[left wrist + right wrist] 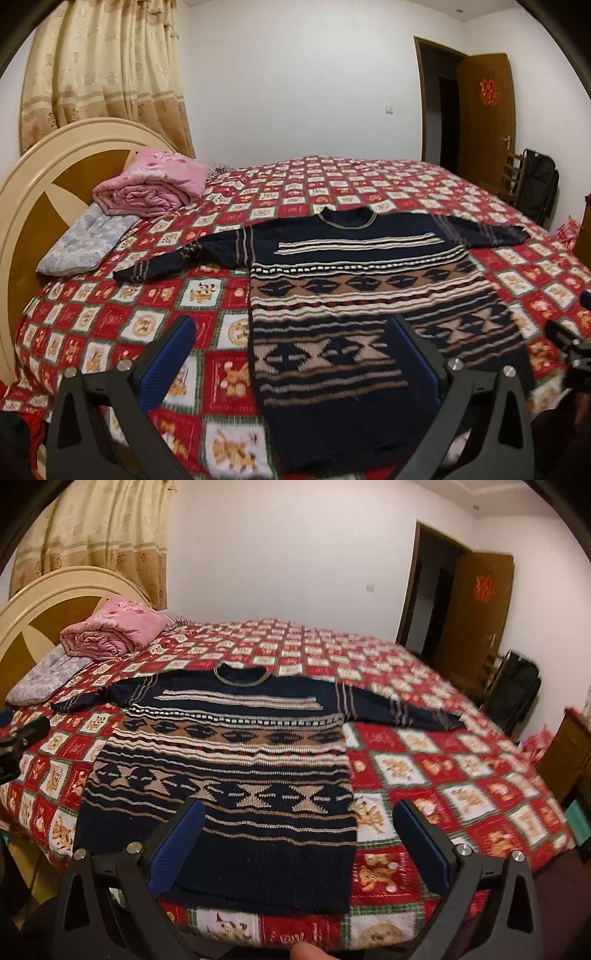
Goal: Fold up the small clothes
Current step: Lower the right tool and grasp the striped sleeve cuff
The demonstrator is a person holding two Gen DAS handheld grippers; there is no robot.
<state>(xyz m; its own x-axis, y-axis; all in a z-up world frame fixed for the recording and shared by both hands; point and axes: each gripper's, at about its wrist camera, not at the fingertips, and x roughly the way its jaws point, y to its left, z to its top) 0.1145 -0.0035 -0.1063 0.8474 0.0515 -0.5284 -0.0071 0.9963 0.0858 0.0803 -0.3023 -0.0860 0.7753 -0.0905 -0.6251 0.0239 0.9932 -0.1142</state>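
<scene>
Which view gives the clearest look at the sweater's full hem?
The right wrist view. There the sweater lies flat on the bedspread with its whole bottom edge visible between the open jaws. In the left wrist view the sweater has its hem's right part hidden behind a jaw, and the lower area is blurred.

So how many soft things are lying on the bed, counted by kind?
Sweater: 1
Pink folded blanket: 1
Grey pillow: 1
Total: 3, all on the red checked bedspread.
</scene>
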